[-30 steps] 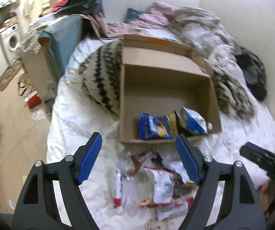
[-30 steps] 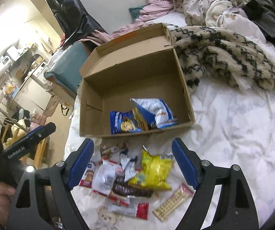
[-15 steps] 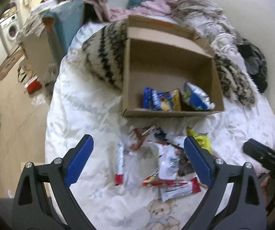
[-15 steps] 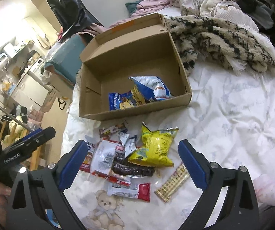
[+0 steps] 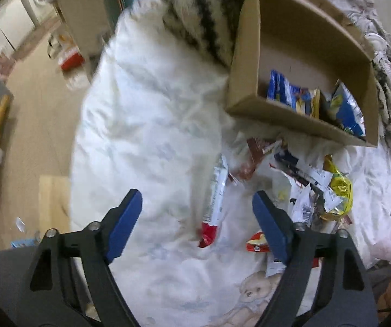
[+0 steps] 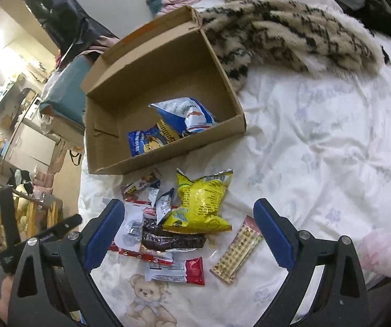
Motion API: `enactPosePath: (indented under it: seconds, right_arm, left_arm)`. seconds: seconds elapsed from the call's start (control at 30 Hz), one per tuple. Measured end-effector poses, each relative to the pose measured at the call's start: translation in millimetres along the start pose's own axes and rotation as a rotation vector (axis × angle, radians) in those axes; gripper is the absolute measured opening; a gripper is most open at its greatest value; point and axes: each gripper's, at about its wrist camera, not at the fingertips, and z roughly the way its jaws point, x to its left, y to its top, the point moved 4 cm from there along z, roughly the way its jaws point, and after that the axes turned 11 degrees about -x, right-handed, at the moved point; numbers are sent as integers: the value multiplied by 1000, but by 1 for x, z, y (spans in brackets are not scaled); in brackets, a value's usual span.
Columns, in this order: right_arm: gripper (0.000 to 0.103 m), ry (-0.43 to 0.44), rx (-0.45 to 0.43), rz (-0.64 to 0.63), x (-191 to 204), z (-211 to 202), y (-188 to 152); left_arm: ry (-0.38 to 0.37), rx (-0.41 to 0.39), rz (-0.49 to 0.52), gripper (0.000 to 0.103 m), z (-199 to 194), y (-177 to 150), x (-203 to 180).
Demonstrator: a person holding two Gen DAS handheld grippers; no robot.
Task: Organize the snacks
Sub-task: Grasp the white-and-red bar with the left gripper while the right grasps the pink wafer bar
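Note:
An open cardboard box (image 6: 168, 158) (image 5: 291, 121) lies on the white bed and holds two blue snack bags (image 6: 152, 141) (image 6: 187, 111). In front of it is a pile of loose snacks: a yellow bag (image 6: 201, 204) (image 5: 337, 190), a dark brown bar (image 6: 173, 241), a red-and-white wrapper (image 6: 176, 271) and a beige checked bar (image 6: 236, 250). My left gripper (image 5: 195, 194) points steeply down, its jaws closing. A long white-and-red snack stick (image 5: 216, 199) shows between them, untouched. My right gripper (image 6: 188, 204) stands open above the pile, holding nothing.
A furry striped blanket (image 6: 291, 35) (image 5: 203, 13) lies behind and beside the box. The bed's edge drops to the floor (image 5: 32, 109) on the left. The sheet has a bear print (image 6: 146, 294). A pink cloth (image 6: 381, 256) lies at the right.
My left gripper has sunk and tipped down toward the left end of the snack pile; its jaws widened, then narrowed. My right gripper came slightly lower over the pile with wider jaws.

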Motion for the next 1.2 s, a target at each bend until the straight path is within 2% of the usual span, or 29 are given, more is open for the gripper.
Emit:
enactPosePath:
  seconds: [0.17,0.27,0.3,0.37,0.4,0.5,0.57,0.73,0.83,0.9,0.93,1.0,1.07,1.2]
  right_arm:
    - [98,-6,9,19,-5,5,2]
    - [98,-18,18,25,-8,9,2]
    - [98,-22,20,26,-8,9,2]
    - [98,-27,22,32,-11,8,2]
    - [98,-28,21,38,-12,8,2]
    - [98,-32,15,44,-15,6,2]
    - [98,-40,14,44,-16,5,3]
    - [98,-72,44,70,-25,8,-3]
    - [98,-114,108,100,-36,15,-13]
    - [97,-175,184,98,-45,25,-26]
    - [94,-193,228,103,-49,32,-33]
    - [77,-201,339,152,-58,47,-50]
    - [75,-199,397,187,-64,56,-61]
    - [66,-210,430,153,-60,67,-67]
  left_arm:
    - [-24,96,49,68,34,-12,-16]
    - [-18,134,79,54,43,-20,-22]
    - [-22,137,82,48,44,-21,-23]
    - [-41,147,89,28,45,-23,-26]
    - [-66,161,96,13,45,-25,-28]
    - [-51,158,112,12,38,-28,-28]
    - [-64,159,84,12,27,-29,-27]
    - [-75,71,59,12,-12,-25,-23]
    - [-75,20,73,12,-30,-22,-24]
    - [-84,7,66,12,-36,-23,-24]
    - [-89,6,59,12,-36,-23,-21]
    - [-102,11,48,12,-35,-21,-21]
    - [-99,-2,54,12,-34,-17,-24]
    - [-98,-12,61,12,-32,-14,-29]
